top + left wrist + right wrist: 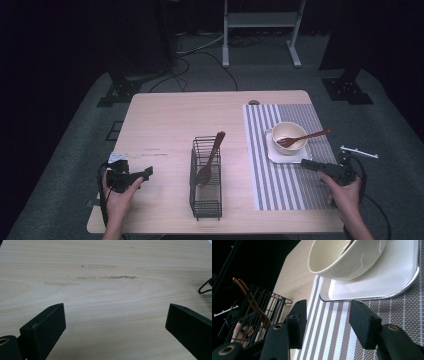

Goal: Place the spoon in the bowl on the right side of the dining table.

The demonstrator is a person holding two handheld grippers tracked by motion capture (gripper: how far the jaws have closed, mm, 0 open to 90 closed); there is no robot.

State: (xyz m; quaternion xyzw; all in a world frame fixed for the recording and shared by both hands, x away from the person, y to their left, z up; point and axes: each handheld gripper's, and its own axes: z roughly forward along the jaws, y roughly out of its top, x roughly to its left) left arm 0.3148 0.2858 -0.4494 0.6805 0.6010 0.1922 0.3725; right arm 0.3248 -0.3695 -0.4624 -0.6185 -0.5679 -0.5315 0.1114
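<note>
Fingers point(45, 327) of the left gripper point(131, 176) stand wide apart, empty, over the pale wooden tabletop point(107, 297). Right gripper point(325, 322) fingers are parted too, empty, above the grey-and-white striped placemat point(332, 322), near the white square plate point(387, 277) carrying a cream ceramic bowl point(289, 136) with a brown wooden fork point(305, 138). Between both grippers, a black wire basket point(206, 177) holds a wooden spoon point(210, 160).
</note>
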